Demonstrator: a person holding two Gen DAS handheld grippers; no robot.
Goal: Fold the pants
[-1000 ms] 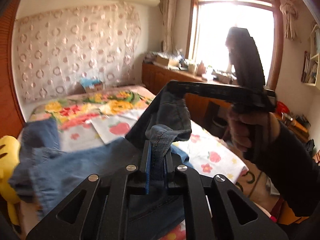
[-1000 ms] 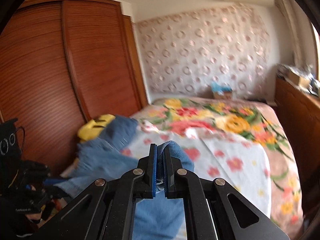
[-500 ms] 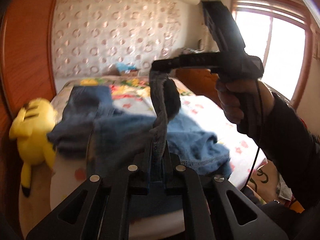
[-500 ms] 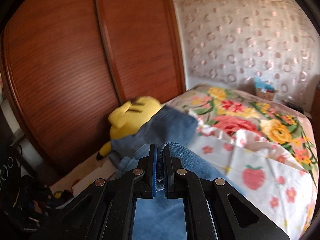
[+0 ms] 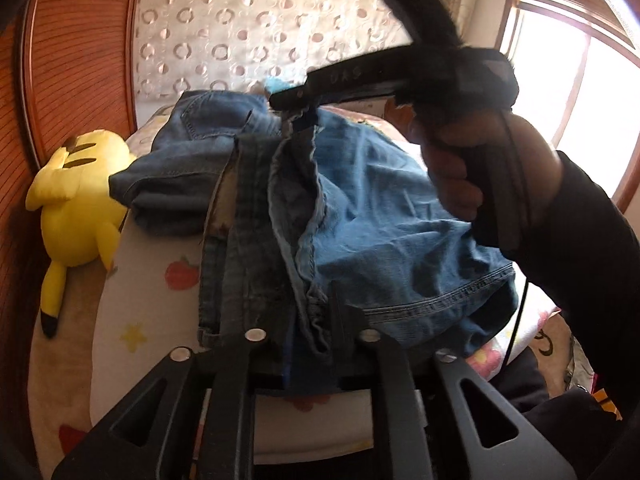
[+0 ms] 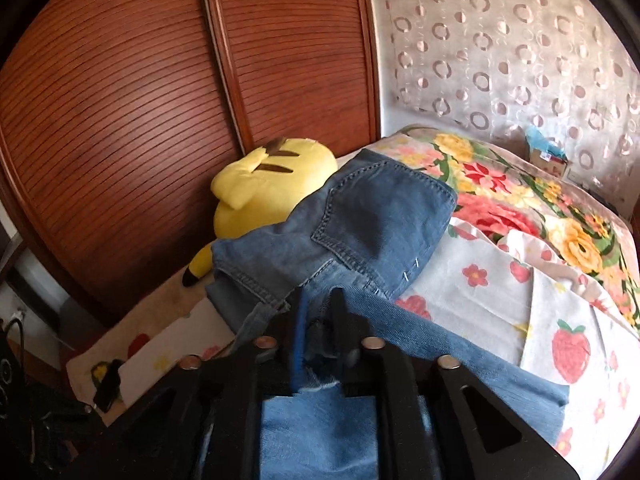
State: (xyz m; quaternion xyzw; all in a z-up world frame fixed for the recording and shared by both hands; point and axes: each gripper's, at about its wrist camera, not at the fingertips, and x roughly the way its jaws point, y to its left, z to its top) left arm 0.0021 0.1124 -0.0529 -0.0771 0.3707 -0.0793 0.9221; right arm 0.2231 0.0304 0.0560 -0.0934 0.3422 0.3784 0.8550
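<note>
Blue denim pants (image 5: 372, 216) lie crumpled on the bed, seat and back pocket (image 6: 372, 216) toward the headboard. My left gripper (image 5: 310, 320) is shut on a bunched fold of the denim near the bed's front edge. My right gripper (image 6: 318, 320) is shut on another fold; in the left wrist view it (image 5: 298, 118) is held in a hand above the far side of the pants, stretching a strip of fabric between both grippers.
A yellow plush toy (image 5: 76, 200) lies at the bed's left edge, by the wooden wardrobe doors (image 6: 160, 92). The bed has a floral blanket (image 6: 520, 200) and a strawberry-print sheet (image 6: 520, 300). A bright window (image 5: 580, 92) is at right.
Both grippers have swung left toward the wardrobe side and lowered, carrying the held denim. The pants now lie more spread over the bed. Both stay shut on the fabric.
</note>
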